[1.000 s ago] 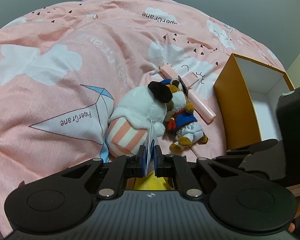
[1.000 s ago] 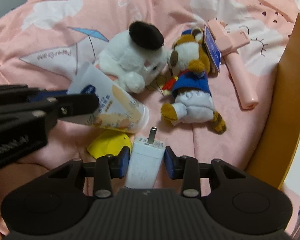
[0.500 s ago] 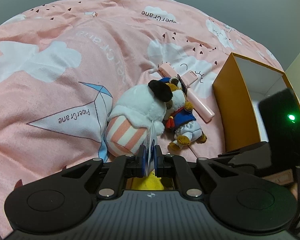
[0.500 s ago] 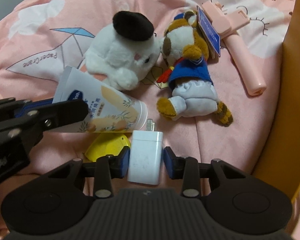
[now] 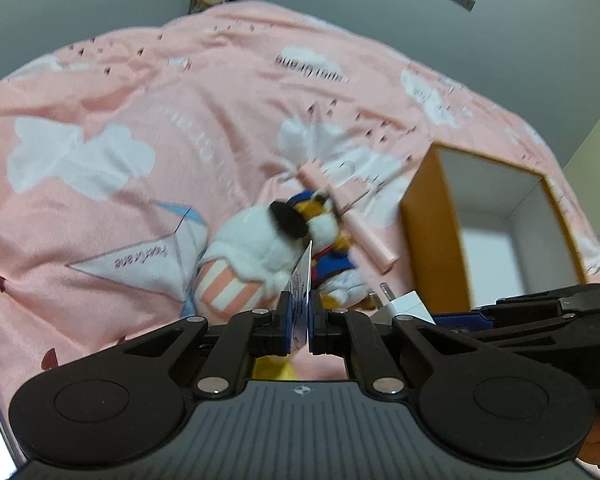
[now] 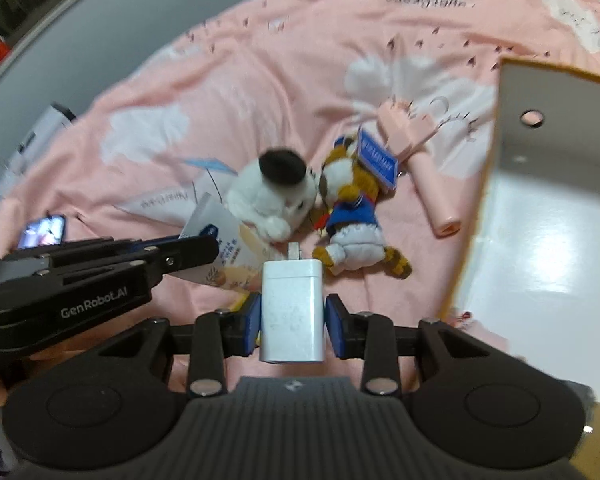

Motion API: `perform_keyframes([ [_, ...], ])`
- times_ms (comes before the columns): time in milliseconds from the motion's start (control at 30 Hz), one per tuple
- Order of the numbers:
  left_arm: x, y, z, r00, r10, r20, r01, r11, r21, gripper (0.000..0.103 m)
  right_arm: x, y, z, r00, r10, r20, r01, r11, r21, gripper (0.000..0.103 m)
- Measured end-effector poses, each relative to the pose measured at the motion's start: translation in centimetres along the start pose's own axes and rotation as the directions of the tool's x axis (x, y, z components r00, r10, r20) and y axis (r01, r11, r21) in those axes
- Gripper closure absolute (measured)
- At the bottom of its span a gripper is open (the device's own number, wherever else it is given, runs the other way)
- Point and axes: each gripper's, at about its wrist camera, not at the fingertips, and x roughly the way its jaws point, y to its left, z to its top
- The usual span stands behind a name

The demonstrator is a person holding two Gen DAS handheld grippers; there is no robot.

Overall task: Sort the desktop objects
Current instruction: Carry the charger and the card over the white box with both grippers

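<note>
A pink bedspread (image 6: 260,80) printed with white clouds covers a bed. At the left, the left gripper (image 5: 299,320) has its jaws pinched on the flat crimped end of a cream tube (image 6: 224,248), holding it above the bed. Just beyond the tube lies a white plush toy (image 6: 272,196) with a black patch on its head, touching a brown plush dog (image 6: 352,216) in a blue jacket on its right. A pink stick-shaped gadget (image 6: 428,168) lies on the bedspread just right of the dog. In the near middle, the right gripper (image 6: 292,322) has its jaws closed on the sides of a white wall charger (image 6: 293,308), prongs pointing away, held above the bed. At the far right stands an open orange box (image 6: 472,208) with a white inside.
</note>
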Motion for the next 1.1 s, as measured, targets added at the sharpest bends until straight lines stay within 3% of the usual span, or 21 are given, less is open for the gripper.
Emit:
perform_keyframes([
  [267, -3.3, -3.9, 1.1, 0.994, -0.083, 0.069, 0.082, 0.996, 0.021, 0.096, -6.2, -2.1, -1.4, 0.991, -0.052, 0.125, 0.049, 0.998, 0.028, 0.067],
  [533, -4.5, -8.4, 2.2, 0.969, -0.23, 0.085, 0.224, 0.972, 0.075, 0.096, -11.1, -5.5, -4.1, 0.969, -0.163, 0.186, 0.143, 0.983, 0.117, 0.067],
  [833, -3.3, -12.2, 1.5, 0.943, -0.329, 0.05, 0.32, 0.937, 0.14, 0.096, -12.5, -10.5, -7.4, 0.943, -0.306, 0.132, 0.264, 0.928, 0.261, 0.067],
  [1100, -1.6, -14.2, 1.1, 0.934, -0.357, -0.003, 0.353, 0.923, 0.155, 0.096, -10.5, -11.9, -8.3, 0.923, -0.383, 0.048, 0.358, 0.896, 0.263, 0.067],
])
